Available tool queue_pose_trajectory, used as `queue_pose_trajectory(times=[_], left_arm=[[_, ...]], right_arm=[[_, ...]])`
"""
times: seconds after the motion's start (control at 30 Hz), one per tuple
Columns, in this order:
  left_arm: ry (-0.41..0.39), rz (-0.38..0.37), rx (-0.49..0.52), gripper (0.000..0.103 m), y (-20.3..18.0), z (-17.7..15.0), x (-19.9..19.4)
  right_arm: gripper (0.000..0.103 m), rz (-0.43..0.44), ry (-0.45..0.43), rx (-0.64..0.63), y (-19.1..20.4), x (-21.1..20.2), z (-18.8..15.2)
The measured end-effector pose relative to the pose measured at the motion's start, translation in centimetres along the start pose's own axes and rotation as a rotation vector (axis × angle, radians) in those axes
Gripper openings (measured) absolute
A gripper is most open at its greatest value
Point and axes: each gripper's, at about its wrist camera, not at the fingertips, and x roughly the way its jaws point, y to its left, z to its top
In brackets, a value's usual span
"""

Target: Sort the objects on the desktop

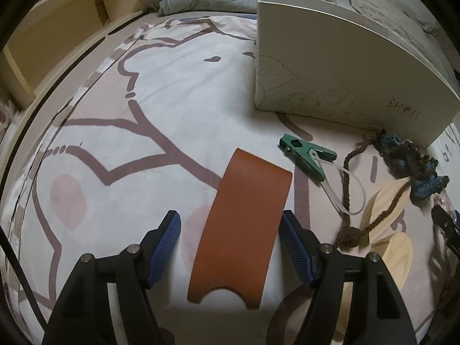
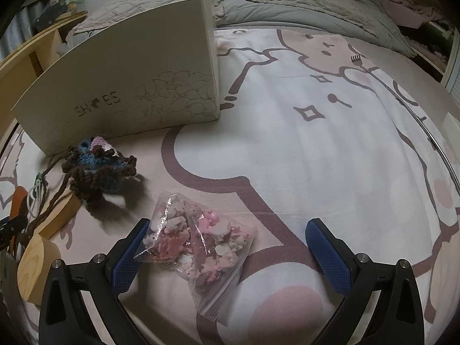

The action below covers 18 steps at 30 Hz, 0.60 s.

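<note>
In the left wrist view a brown leather sleeve (image 1: 241,230) lies flat on the printed bed sheet (image 1: 172,92). It sits between the blue pads of my left gripper (image 1: 230,224), which is open; the right pad is close to its edge and the left pad stands clear. In the right wrist view a clear zip bag of pink and white small pieces (image 2: 201,244) lies between the fingers of my right gripper (image 2: 228,227). That gripper is open wide, with its left pad at the bag's edge and its right pad far off.
A white shoe box (image 1: 345,72) (image 2: 129,80) stands at the back. In front of it lie a green clothes peg with a clear loop (image 1: 304,155), a brown and blue crochet piece with a cord (image 1: 414,169) (image 2: 97,166) and a wooden block (image 1: 385,230) (image 2: 43,261). Pillows and a quilt (image 2: 287,8) lie beyond.
</note>
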Motion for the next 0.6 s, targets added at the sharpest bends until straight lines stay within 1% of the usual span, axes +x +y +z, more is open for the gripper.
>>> queue_pose_trajectory(times=[0.17, 0.2, 0.27, 0.3, 0.37, 0.43, 0.47, 0.5, 0.53, 0.57, 0.6], left_arm=[[-0.002, -0.004, 0.022, 0.071, -0.4, -0.1, 0.0], [-0.003, -0.006, 0.026, 0.069, -0.5, -0.1, 0.0], [-0.003, -0.016, 0.036, 0.059, -0.8, -0.1, -0.1], [-0.005, -0.019, 0.042, 0.057, -1.0, -0.2, -0.1], [-0.008, -0.028, 0.055, 0.049, -1.3, -0.2, -0.2], [-0.009, -0.031, 0.058, 0.048, -1.4, -0.2, -0.3], [-0.01, -0.031, 0.057, 0.048, -1.4, -0.2, -0.3], [-0.01, -0.032, 0.055, 0.048, -1.4, -0.2, -0.3], [-0.01, -0.034, 0.05, 0.048, -1.4, -0.2, -0.3], [-0.01, -0.034, 0.047, 0.048, -1.4, -0.2, -0.3], [-0.01, -0.035, 0.045, 0.048, -1.4, -0.2, -0.3]], right_arm=[[0.103, -0.002, 0.014, 0.007, 0.0, 0.3, 0.2], [0.103, 0.001, 0.018, 0.01, -0.1, 0.3, 0.2], [0.103, 0.006, 0.022, 0.014, -0.2, 0.3, 0.3], [0.103, 0.007, 0.023, 0.015, -0.2, 0.2, 0.3], [0.103, 0.01, 0.019, 0.011, -0.3, 0.2, 0.4], [0.101, 0.013, 0.009, 0.005, -0.2, 0.1, 0.3], [0.094, 0.013, 0.003, -0.001, -0.2, 0.0, 0.3], [0.086, 0.012, -0.01, -0.011, -0.1, -0.2, 0.3], [0.081, 0.012, -0.017, -0.018, 0.0, -0.4, 0.3], [0.073, 0.011, -0.022, -0.021, 0.0, -0.5, 0.3], [0.068, 0.008, -0.027, -0.024, 0.0, -0.6, 0.4]])
